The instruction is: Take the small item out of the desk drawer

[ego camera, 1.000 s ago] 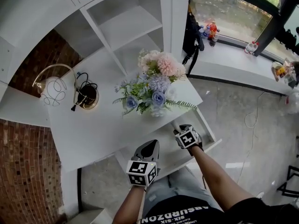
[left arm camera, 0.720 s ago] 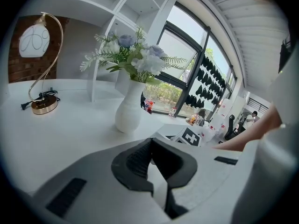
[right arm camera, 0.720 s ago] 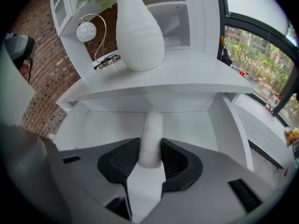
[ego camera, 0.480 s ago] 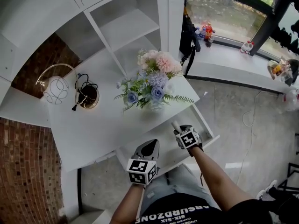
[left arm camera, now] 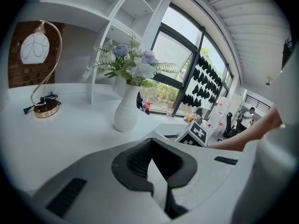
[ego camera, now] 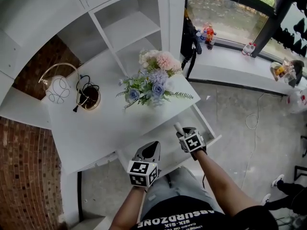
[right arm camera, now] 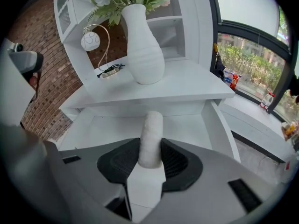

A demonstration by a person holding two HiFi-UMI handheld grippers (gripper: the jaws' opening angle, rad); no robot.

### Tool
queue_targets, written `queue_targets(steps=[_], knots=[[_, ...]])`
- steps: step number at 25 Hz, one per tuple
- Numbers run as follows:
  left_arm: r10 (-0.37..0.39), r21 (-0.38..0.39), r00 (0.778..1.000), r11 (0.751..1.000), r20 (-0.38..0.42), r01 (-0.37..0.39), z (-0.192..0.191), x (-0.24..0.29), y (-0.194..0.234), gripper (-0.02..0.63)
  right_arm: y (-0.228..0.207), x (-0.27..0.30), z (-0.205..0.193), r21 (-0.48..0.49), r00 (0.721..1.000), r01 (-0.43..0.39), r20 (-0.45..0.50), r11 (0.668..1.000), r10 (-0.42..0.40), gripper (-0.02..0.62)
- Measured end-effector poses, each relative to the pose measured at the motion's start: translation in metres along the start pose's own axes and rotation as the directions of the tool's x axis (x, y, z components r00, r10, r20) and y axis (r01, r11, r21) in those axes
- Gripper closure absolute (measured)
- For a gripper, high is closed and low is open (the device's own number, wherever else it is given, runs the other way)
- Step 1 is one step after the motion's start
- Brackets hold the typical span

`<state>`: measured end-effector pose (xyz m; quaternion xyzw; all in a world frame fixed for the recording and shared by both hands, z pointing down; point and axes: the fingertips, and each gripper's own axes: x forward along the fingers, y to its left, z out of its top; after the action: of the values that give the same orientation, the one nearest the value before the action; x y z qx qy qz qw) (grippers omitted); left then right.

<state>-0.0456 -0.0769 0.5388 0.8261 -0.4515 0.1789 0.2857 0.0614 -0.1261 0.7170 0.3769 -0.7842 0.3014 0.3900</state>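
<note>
The right gripper (right arm camera: 151,154) is clamped on a small white rough-surfaced cylinder (right arm camera: 152,129), with the open white bench drawer (right arm camera: 112,127) just beyond it. The left gripper (left arm camera: 150,146) has its jaws together, holding nothing.

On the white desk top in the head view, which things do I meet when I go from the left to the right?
lamp shade → gold lamp base with its black cable → bouquet of flowers
</note>
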Motion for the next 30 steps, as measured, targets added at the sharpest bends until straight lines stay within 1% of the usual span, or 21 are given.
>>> queue_targets(steps=[17, 24, 30], knots=[[0.001, 0.026, 1.0, 1.0, 0.029, -0.001, 0.002, -0.024, -0.002, 0.6, 0.024, -0.048, 0.006, 0.006, 0.995, -0.01, 0.095, 1.0, 0.009, 0.457], [-0.006, 0.038, 1.0, 0.999, 0.028, 0.005, -0.002, -0.036, -0.004, 0.6, 0.037, -0.065, 0.003, 0.038, 0.992, -0.015, 0.127, 0.999, 0.01, 0.457], [-0.007, 0.035, 0.999, 0.999, 0.035, 0.006, -0.004, -0.048, -0.005, 0.6, 0.052, -0.085, 0.007, 0.024, 0.986, -0.014, 0.168, 1.0, 0.01, 0.457]])
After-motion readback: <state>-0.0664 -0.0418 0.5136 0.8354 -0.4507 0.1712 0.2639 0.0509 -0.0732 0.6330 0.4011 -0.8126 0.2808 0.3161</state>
